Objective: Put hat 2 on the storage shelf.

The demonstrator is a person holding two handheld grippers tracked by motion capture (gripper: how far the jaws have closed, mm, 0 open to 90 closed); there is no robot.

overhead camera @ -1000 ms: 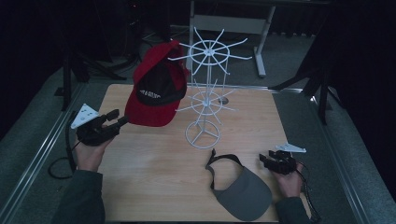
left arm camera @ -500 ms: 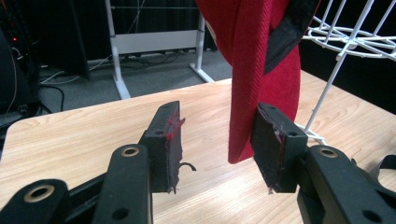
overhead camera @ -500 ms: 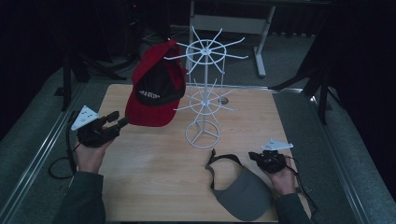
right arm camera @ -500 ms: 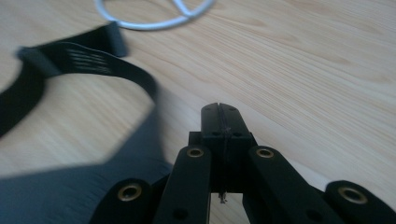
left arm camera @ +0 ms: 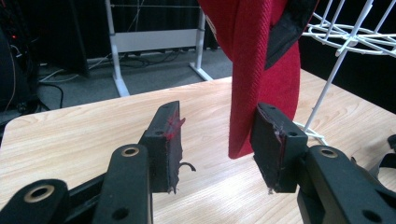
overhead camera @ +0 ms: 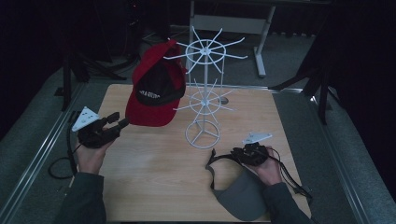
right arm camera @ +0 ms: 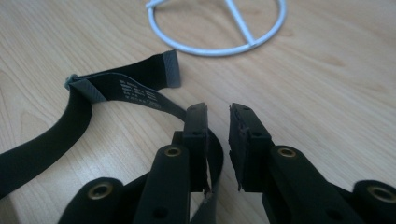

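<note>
While the red cap [overhead camera: 156, 91] hangs on the white wire rack [overhead camera: 204, 93], the grey visor [overhead camera: 236, 193] lies flat on the table [overhead camera: 159, 172] at the near right, its black strap [right arm camera: 116, 88] looping toward the rack's ring base.

The right gripper [overhead camera: 247, 154] is the nearer one, at the strap's right-hand end. Its jaws, just reopened, stand narrowly apart; the strap passes under the left jaw, not between the pads.

The left gripper [left arm camera: 217, 140], well apart, holds its jaws wide, with the cap's brim in the gap against the right pad, unpinched.
</note>
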